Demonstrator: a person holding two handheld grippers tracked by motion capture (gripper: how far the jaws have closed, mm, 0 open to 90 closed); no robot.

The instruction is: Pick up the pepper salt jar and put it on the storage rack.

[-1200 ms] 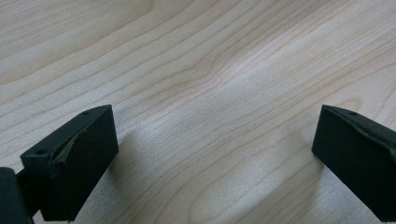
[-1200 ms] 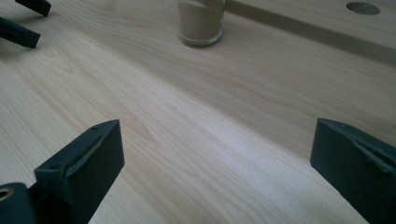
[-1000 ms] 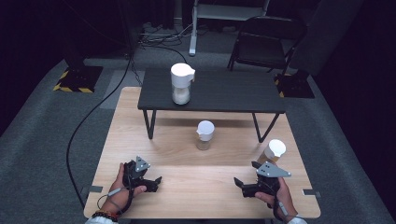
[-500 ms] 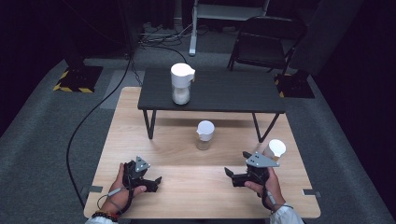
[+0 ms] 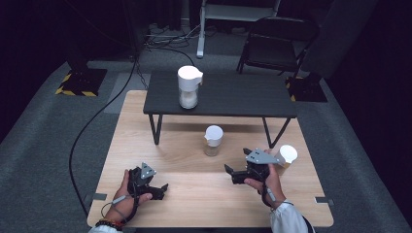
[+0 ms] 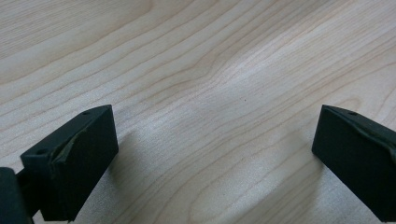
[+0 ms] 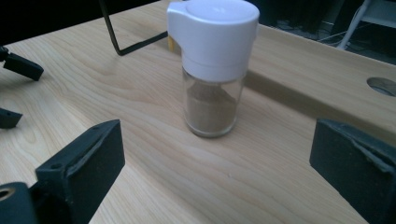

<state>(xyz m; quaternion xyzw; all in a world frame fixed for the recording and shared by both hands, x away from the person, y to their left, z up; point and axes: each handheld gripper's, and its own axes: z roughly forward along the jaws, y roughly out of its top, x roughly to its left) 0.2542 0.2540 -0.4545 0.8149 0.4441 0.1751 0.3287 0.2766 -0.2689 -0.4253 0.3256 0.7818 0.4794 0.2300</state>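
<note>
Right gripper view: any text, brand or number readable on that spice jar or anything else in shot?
None. The spice jar has a plain white cap and clear glass with brown powder inside, no label on the side facing the camera. The wooden table and the right hand-held gripper, jaws apart, carry no markings either.

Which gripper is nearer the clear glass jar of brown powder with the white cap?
The right gripper: it sits just below-right of the jar, jaws open toward it. The left gripper rests farther off, toward the table's near-left.
</note>
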